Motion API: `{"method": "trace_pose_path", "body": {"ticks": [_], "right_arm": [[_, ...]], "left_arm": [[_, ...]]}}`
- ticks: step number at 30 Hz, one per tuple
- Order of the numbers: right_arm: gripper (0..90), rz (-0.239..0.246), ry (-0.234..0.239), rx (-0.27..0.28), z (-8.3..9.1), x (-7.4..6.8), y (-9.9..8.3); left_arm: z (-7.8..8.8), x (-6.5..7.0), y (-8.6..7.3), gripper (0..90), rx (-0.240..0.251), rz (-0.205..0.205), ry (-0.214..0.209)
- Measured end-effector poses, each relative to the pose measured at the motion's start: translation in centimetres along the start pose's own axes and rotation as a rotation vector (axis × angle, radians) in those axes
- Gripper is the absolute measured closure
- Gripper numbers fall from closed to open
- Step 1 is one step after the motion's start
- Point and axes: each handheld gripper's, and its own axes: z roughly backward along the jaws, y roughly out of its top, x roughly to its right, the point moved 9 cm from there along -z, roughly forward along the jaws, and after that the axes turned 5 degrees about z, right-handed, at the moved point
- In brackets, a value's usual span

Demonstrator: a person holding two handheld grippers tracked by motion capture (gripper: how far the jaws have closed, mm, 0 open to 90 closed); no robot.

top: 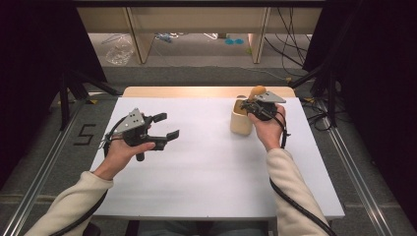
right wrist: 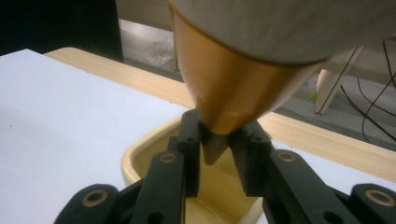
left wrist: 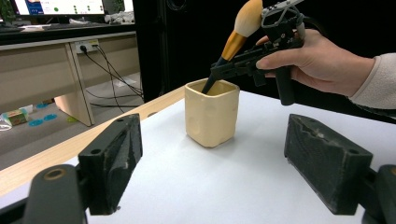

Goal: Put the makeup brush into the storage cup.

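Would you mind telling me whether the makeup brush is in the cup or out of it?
Partly in: the brush leans with its handle tip inside the cup, gripped by the right gripper.

1. This looks like a lab or office workroom set up for recording.
2. A white table [top: 206, 162] stands between black curtains [top: 34, 59] on either side, like a screened-off booth.
3. Metal rails [top: 44, 167] run along the grey floor, which carries a taped number five [top: 84, 134].
4. Loose cables [top: 290, 34] trail under wooden desks [top: 196, 19] at the back.
5. In the left gripper view, a computer screen [left wrist: 56, 6] glows on a desk, above a wall socket [left wrist: 86, 46].
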Motion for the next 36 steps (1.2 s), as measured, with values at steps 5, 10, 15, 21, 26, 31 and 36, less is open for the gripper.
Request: {"method": "trace_pose_path", "body": {"ticks": [5,10,15,21,26,31,36], "right_arm": [[75.4,0.003,-0.001,0.001,-0.19,-0.06,-0.06],[75.4,0.009,-0.003,-0.009,-0.21,-0.01,-0.29],[75.3,0.006,-0.005,-0.001,-0.33,-0.08,-0.23],[75.3,0.009,-0.005,-0.004,-0.43,-0.09,-0.39],[75.3,0.014,0.002,-0.013,-0.38,-0.12,-0.42],[75.3,-0.006,0.011,-0.025,-0.47,-0.27,-0.62],[75.2,0.011,-0.003,-0.026,-0.52,-0.13,-0.65]], "left_arm": [[0.0,-0.08,-0.05,19.3,-0.001,0.002,0.001],[0.01,-0.06,-0.08,19.3,-0.003,0.001,0.001],[0.0,-0.03,-0.08,19.2,-0.005,-0.001,0.002],[-0.05,-0.03,-0.14,19.3,-0.005,0.0,0.0],[-0.09,0.01,-0.21,19.2,-0.007,0.002,-0.001],[-0.07,0.04,-0.15,19.2,-0.006,0.0,-0.002],[-0.11,0.07,-0.18,19.2,-0.005,0.002,-0.004]]}}
